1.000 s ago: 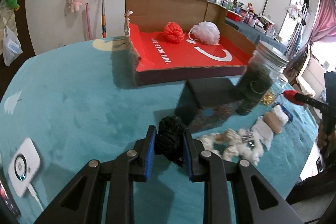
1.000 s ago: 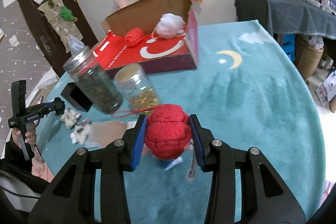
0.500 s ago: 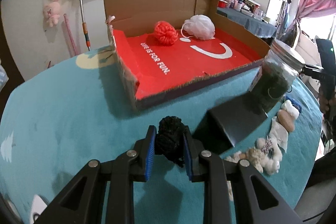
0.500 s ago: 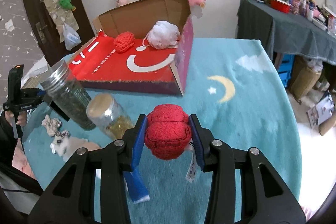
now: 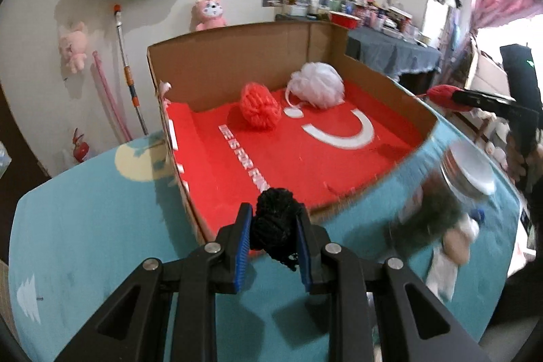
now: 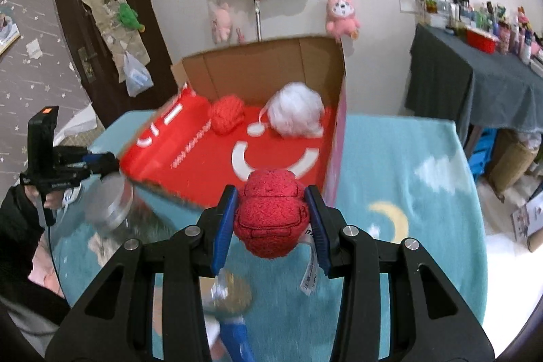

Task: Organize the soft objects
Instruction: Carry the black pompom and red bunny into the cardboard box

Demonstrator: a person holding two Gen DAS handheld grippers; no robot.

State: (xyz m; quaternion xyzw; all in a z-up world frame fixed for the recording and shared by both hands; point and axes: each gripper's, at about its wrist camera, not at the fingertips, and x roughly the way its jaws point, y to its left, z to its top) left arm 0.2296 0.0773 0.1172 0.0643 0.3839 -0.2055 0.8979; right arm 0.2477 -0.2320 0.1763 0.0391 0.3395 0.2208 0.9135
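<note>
Soft objects partly sorted: orange yarn ball [image 5: 260,107] and white mesh pouf [image 5: 316,84] already in cardboard box [image 5: 237,56], toward 12 o'clock. Black yarn ball [image 5: 275,223] clamped in left gripper [image 5: 273,238], red plush ball [image 6: 271,212] clamped in right gripper [image 6: 271,219], both at the box's near edge, not yet dropped in.

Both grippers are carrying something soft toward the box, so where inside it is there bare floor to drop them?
The cardboard box has a bare red floor along its near edge and left wall, up to the white crescent. The back is taken: the red yarn ball and white mesh puff sit side by side there. Outside, the jar crowds the near right corner.
</note>
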